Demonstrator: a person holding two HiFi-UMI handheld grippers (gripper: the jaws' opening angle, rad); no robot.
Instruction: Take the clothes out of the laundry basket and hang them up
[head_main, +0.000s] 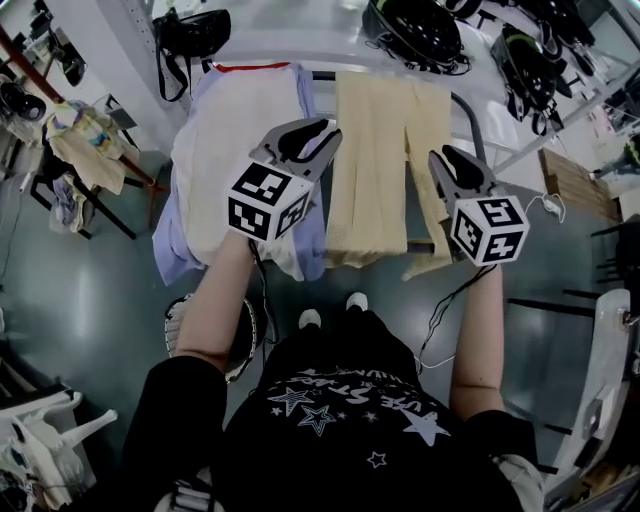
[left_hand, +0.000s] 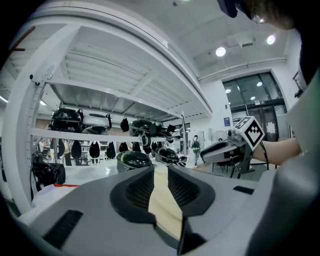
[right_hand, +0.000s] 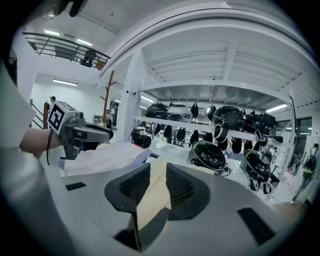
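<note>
Two claws grip one pale yellow fabric garment (head_main: 375, 170) as we stand over the grey metal drying rack (head_main: 468, 118). The left claw (head_main: 318, 138) is clenched on the garment's left edge and the right claw (head_main: 445, 165) on its right edge. Both gripper views show cream cloth pinched between the ribbed pads.

The garment lies draped over the rack and hangs down towards us in long panels. It sits just beside a white and lavender garment (head_main: 235, 150) spread on the rack to its left. A white perforated laundry basket (head_main: 178, 322) stands on the grey floor below our left forearm. We cannot tell what is left in it, since the arm hides most of it. Black helmets (head_main: 415, 30) sit on the white shelving beyond the rack.

We judge that the hanging step is in hand for this piece: it is out of the basket and over the rack, and we are holding it by both sides to set it straight. The next move, as we read it, calls for the cloth to lie even across the rack before either claw lets go. Both claws then need to loosen and back away cleanly, without dragging an edge. An uneven pull could slide the garment off, or push it onto its neighbour. After that, the basket needs another look.
</note>
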